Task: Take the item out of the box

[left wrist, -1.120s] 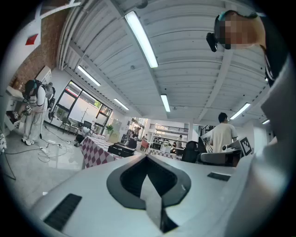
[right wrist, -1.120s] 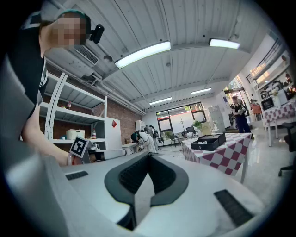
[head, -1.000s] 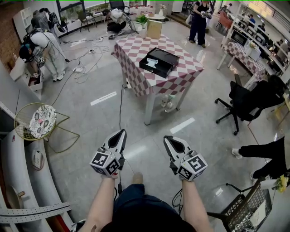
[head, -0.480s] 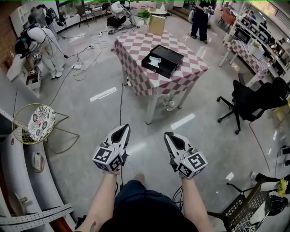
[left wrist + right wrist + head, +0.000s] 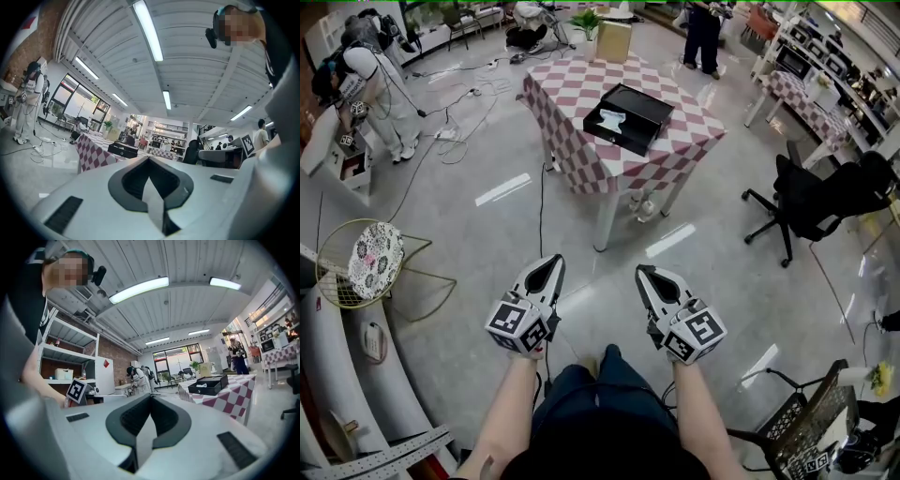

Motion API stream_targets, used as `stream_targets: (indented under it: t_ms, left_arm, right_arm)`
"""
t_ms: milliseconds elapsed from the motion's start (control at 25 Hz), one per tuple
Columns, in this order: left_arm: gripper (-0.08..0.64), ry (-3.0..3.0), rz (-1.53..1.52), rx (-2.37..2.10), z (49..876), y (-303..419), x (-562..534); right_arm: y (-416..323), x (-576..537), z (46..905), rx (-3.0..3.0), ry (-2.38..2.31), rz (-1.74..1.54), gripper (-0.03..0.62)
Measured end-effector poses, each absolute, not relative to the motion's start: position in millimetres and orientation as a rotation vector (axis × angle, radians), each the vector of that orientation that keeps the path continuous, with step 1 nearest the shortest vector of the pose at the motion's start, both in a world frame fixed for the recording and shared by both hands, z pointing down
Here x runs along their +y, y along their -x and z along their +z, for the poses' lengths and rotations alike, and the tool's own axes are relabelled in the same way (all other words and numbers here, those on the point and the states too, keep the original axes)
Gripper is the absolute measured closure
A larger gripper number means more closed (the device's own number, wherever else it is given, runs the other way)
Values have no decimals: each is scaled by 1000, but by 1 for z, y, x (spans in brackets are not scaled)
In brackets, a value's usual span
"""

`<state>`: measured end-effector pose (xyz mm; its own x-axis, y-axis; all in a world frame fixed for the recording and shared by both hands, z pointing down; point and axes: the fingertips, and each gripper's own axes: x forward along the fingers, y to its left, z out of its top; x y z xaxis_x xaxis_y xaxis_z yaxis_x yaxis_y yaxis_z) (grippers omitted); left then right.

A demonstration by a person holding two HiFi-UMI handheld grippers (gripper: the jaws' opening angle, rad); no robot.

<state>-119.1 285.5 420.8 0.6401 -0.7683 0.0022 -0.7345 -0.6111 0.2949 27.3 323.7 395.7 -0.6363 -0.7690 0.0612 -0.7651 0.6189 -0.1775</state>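
The checkered table (image 5: 581, 98) is standing in the upper middle of the head view, well apart from both grippers, with open floor lying between. On it the black box (image 5: 630, 116) is sitting open-topped and turned corner-on to the person, so that no long axis is showing plainly (it is looking close to square from here). The left gripper (image 5: 547, 266) and the right gripper (image 5: 648, 276) are hanging side by side in the lower middle of the frame, both pointing up the frame toward the table. Each one's own view is showing its jaws pressed together with nothing between them. The white item (image 5: 611, 119) is lying inside the box, toward its left corner. It is sitting almost straight up-frame from the gap between the two grippers, so neither is looking clearly nearer. I am judging that a walk forward is needed before any reach.
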Motion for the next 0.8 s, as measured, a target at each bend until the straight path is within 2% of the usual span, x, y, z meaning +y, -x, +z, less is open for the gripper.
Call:
stream_targets:
  t_ms: [800]
  left_arm:
    - [558, -2554, -172, -1282, 428, 145, 227]
  right_arm:
    - [-25, 255, 402, 2748, 1321, -352, 586]
